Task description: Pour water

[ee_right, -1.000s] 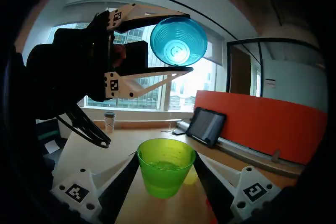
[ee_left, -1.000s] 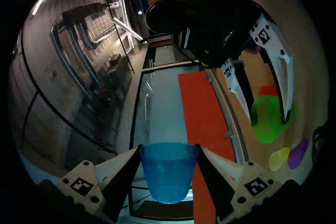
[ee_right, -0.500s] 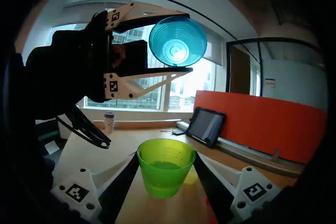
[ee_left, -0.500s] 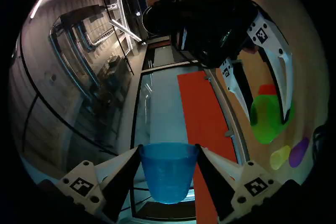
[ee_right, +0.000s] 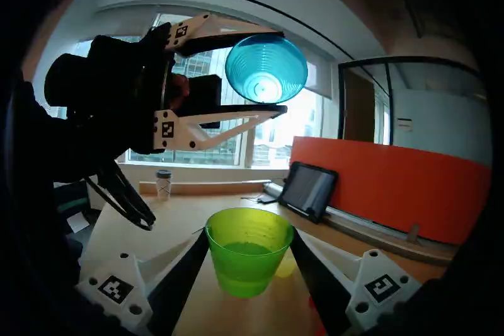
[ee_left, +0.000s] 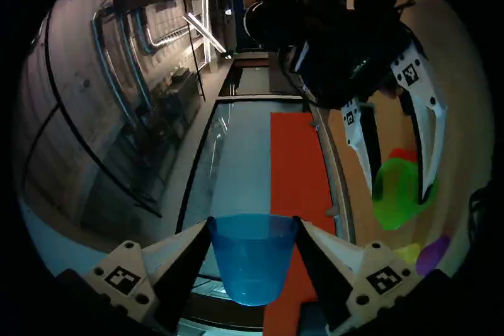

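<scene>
Left gripper (ee_left: 252,227): fingers clamped on the blue cup (ee_left: 253,265), held high and tipped on its side. Right gripper (ee_right: 250,238): fingers gripping the partly filled green cup (ee_right: 248,266), upright, low over the counter (ee_right: 142,222)

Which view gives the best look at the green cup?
The right gripper view: the green cup sits close and centred in the right hand-held gripper, rim and inside plain to see. The left gripper view shows it small, side on, near the edge, partly behind the fingers.
</scene>
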`<move>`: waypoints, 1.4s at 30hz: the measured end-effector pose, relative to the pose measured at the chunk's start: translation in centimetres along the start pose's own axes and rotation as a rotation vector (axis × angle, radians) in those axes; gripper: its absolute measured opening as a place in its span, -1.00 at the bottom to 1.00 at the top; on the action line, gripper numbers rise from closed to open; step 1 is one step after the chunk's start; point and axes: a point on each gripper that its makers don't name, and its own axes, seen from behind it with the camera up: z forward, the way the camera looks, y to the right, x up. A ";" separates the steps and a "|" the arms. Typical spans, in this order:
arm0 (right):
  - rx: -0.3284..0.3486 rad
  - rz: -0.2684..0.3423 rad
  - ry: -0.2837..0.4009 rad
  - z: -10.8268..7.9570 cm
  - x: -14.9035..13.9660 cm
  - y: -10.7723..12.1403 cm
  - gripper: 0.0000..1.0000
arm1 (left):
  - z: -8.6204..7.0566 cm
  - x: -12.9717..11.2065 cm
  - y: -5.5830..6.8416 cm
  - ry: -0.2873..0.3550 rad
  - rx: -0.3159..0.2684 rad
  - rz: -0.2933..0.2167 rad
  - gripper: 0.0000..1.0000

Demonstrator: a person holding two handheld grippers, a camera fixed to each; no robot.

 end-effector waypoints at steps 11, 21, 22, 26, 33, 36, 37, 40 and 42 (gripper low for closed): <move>-0.009 0.006 0.008 -0.3 0.4 0.4 0.85 | 0.0 -1.5 0.3 -0.019 -0.020 -0.339 0.78; -0.011 0.008 0.014 -0.6 0.8 0.4 0.85 | -0.1 -3.4 -0.3 -0.067 -0.031 -0.660 0.78; -0.010 0.009 0.015 -0.6 0.8 0.4 0.85 | 0.0 -3.7 -0.2 -0.074 -0.033 -0.697 0.78; -0.010 0.011 0.019 -0.6 1.0 0.3 0.85 | 0.1 -4.5 0.0 -0.098 -0.044 -0.830 0.79; -0.014 0.013 0.021 -0.7 0.9 0.2 0.85 | 0.2 -6.2 0.7 -0.149 -0.060 -1.022 0.79; -0.012 0.017 0.024 -0.8 1.1 0.1 0.85 | 0.2 -6.7 0.9 -0.166 -0.066 -1.082 0.79; -0.011 0.017 0.025 -0.8 1.1 0.1 0.85 | 0.1 -6.8 0.9 -0.169 -0.067 -1.097 0.79; -0.010 0.018 0.026 -0.8 1.3 0.1 0.85 | 0.0 -7.1 1.0 -0.176 -0.072 -1.135 0.79; -0.010 0.018 0.026 -0.8 1.3 0.1 0.85 | -0.1 -7.2 1.2 -0.183 -0.080 -1.158 0.79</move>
